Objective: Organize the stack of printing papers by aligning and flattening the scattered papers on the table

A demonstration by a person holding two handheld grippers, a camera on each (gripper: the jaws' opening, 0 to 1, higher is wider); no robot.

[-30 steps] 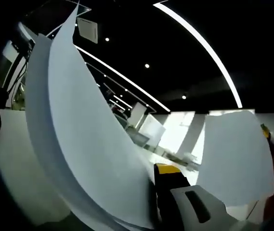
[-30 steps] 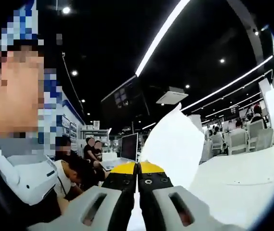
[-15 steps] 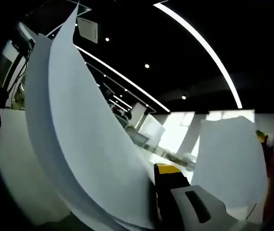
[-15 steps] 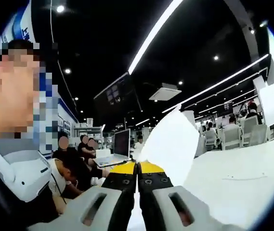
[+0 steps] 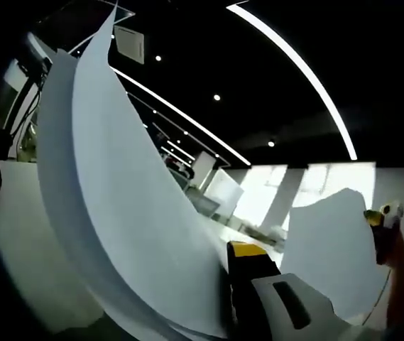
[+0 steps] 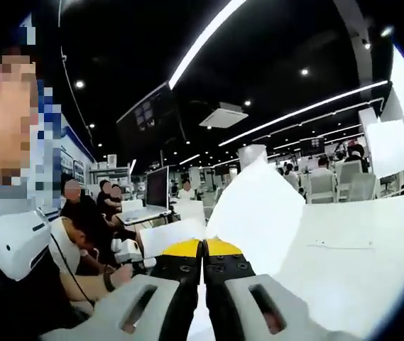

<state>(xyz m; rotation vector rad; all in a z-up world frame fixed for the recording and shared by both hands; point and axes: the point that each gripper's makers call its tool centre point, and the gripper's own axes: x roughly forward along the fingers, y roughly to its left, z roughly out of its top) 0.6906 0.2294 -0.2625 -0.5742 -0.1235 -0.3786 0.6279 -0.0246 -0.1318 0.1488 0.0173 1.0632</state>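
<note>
In the left gripper view a thick stack of white papers (image 5: 116, 206) curves up from the bottom to the top left. My left gripper (image 5: 224, 273) is shut on its lower edge. One yellow-tipped finger (image 5: 248, 250) shows and the other is hidden behind the stack. At the right edge the right gripper (image 5: 380, 222) holds a single white sheet (image 5: 329, 252) upright. In the right gripper view my right gripper (image 6: 202, 248) is shut, and that sheet (image 6: 255, 213) rises from between its yellow tips, above the white table (image 6: 358, 266).
A person in white stands close at the left (image 6: 17, 241). Several people sit at a desk with laptops (image 6: 152, 206) behind. White chairs (image 6: 329, 188) and a thin sheet (image 6: 340, 245) lying flat on the table show at the right.
The sheet in the right gripper has sunk lower and tilted in the left gripper view, and the right gripper has come further in. The stack has not moved. The right view has shifted.
</note>
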